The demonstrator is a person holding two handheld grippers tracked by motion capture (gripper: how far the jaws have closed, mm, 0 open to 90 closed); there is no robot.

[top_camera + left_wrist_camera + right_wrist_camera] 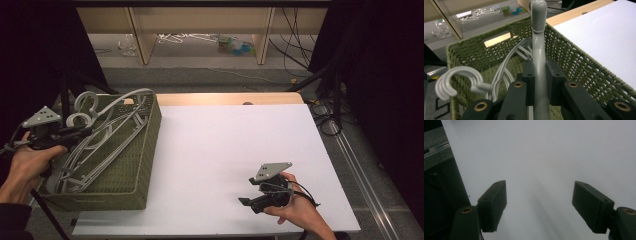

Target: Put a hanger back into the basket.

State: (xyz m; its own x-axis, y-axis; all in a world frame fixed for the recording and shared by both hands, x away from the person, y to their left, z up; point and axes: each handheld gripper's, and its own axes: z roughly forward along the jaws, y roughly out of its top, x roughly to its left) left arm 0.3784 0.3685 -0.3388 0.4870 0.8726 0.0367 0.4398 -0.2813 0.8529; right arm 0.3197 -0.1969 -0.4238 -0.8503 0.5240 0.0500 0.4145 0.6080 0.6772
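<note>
A green woven basket stands at the left of the table and holds several grey and white plastic hangers. My left gripper reaches over the basket's left rim. In the left gripper view, the left gripper is shut on the neck of a grey hanger, whose hook rises straight up between the pads. Beside it, more white hanger hooks curl over the basket. My right gripper rests low over the white board near the front edge. Seen from its own camera, the right gripper is open with nothing between its pads.
The white board covers the table, with a strip of wood along its far edge. Beyond it stand wooden shelf legs, with clutter on the floor. Cables and black stand legs lie to the right.
</note>
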